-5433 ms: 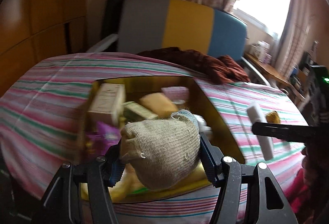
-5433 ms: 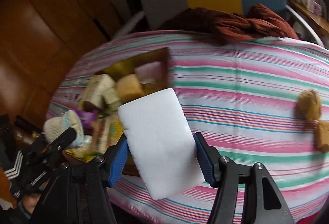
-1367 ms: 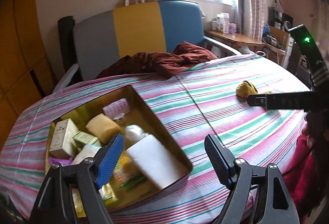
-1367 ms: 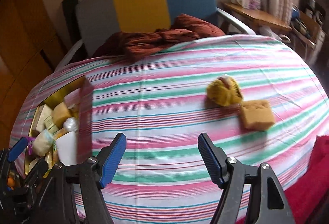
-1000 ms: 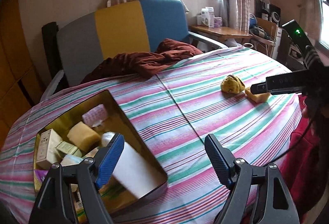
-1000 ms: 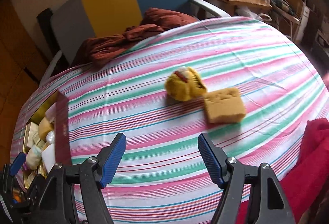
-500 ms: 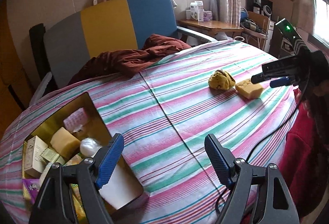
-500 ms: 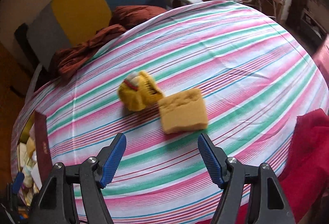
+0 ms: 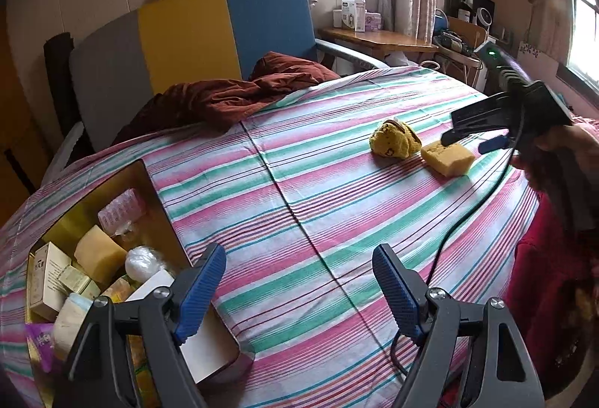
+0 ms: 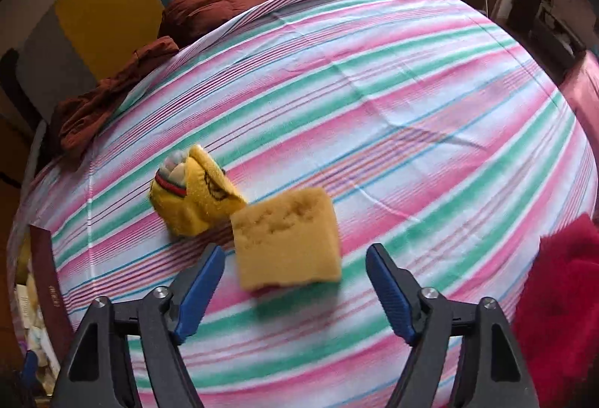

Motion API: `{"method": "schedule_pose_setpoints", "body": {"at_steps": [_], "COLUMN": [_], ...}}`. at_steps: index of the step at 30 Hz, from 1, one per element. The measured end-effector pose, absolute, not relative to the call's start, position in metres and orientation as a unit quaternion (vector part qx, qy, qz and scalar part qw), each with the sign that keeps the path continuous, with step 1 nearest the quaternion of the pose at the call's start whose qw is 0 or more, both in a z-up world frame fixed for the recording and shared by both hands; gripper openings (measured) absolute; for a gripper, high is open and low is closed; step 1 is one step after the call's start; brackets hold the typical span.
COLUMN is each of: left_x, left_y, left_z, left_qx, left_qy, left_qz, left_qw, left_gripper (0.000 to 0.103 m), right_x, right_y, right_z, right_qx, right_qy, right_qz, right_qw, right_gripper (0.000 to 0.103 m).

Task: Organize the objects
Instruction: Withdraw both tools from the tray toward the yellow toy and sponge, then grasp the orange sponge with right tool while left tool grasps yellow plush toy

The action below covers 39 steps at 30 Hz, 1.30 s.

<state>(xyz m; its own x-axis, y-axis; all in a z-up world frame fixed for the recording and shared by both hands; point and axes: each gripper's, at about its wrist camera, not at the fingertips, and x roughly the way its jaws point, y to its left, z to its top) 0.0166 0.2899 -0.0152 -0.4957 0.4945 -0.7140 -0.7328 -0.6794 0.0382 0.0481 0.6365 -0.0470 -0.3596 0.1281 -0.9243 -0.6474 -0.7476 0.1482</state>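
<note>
A yellow sponge block [image 10: 286, 243] lies on the striped tablecloth [image 10: 393, 101], with a rolled yellow sock [image 10: 192, 198] touching its left side. My right gripper [image 10: 295, 282] is open, just short of the sponge, its blue pads wider than the block. In the left wrist view the sponge [image 9: 447, 157] and sock [image 9: 393, 145] sit far right, with the right gripper [image 9: 470, 142] over them. My left gripper [image 9: 299, 286] is open and empty above the cloth, beside the gold box [image 9: 157, 206] full of small packs and sponges.
A dark red cloth [image 9: 224, 97] is heaped at the table's far edge against a grey, yellow and blue chair [image 9: 187, 33]. A red fabric [image 10: 561, 295] lies at the near right edge. A black cable [image 9: 471, 213] hangs from the right gripper. A cluttered desk [image 9: 378, 37] stands behind.
Both grippers let go of their items into the box and opened. My right gripper has moved right and closed in on the sponge. My left gripper has swung right, away from the box.
</note>
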Motion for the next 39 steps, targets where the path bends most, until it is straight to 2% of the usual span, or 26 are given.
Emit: {"method": "schedule_pose_setpoints", "body": {"at_steps": [5, 11, 14, 17, 27, 39], "left_x": [0.014, 0.005, 0.002, 0.000, 0.005, -0.007], "left_y": [0.294, 0.302, 0.309, 0.318, 0.345, 0.385], "left_z": [-0.019, -0.020, -0.022, -0.024, -0.033, -0.036], "left_qx": [-0.357, -0.368, -0.372, -0.375, -0.380, -0.389], "left_qy": [0.170, 0.162, 0.164, 0.167, 0.192, 0.204], "left_qz": [0.844, 0.841, 0.840, 0.838, 0.827, 0.817], "left_qw": [0.363, 0.361, 0.359, 0.360, 0.366, 0.373], "left_gripper": [0.081, 0.081, 0.081, 0.081, 0.081, 0.081], "right_x": [0.034, 0.028, 0.027, 0.027, 0.053, 0.059], "right_y": [0.638, 0.640, 0.640, 0.636, 0.658, 0.662], "right_z": [-0.057, -0.076, -0.079, -0.077, -0.067, -0.067], "right_qx": [-0.524, -0.545, -0.550, -0.551, -0.507, -0.515], "right_qy": [0.232, 0.241, 0.234, 0.222, 0.287, 0.286], "right_qz": [0.781, 0.768, 0.768, 0.771, 0.769, 0.758], "right_qw": [0.249, 0.232, 0.231, 0.231, 0.262, 0.281], "right_gripper": [0.082, 0.081, 0.070, 0.066, 0.066, 0.066]}}
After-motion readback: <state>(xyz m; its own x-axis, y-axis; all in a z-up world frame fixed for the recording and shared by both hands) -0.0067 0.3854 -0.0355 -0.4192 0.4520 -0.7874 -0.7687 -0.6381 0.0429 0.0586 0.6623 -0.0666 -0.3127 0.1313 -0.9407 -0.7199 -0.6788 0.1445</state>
